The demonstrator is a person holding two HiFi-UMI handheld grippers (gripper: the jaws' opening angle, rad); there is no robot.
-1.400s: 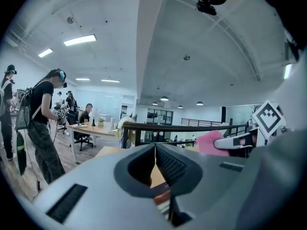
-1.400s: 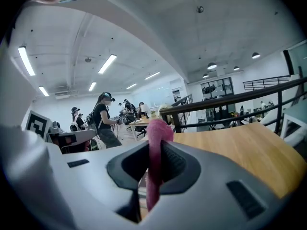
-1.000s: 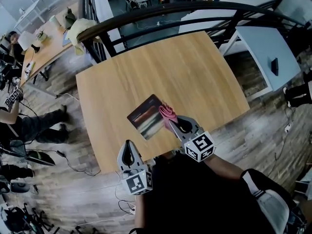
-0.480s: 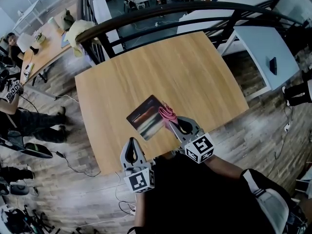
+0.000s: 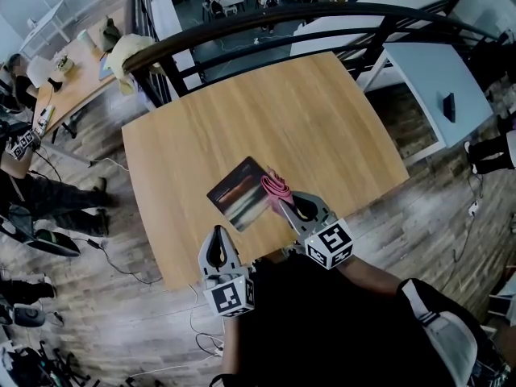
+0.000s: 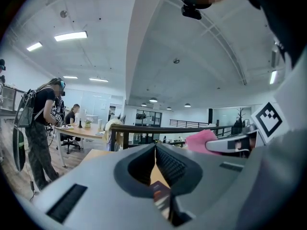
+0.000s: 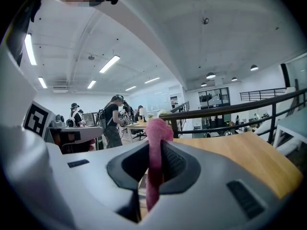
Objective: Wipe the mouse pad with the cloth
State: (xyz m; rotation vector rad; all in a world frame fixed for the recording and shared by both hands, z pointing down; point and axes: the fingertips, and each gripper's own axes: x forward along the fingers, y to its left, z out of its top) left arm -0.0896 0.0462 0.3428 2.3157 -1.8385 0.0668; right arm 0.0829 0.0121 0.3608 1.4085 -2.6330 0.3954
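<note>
- The pink cloth is pinched between the jaws of the right gripper, with a fold standing up above them.
- The cloth is held at the right edge of the mouse pad; whether they touch cannot be told.
- The mouse pad is laid flat on the wooden table, toward its near edge.
- The left gripper is held at that edge, its jaws pressed together on nothing.

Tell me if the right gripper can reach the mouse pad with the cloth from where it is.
Probably yes. The right gripper, shut on the pink cloth, is just beside the right edge of the mouse pad with nothing between. The left gripper sits at the table edge, clear of it.
</note>
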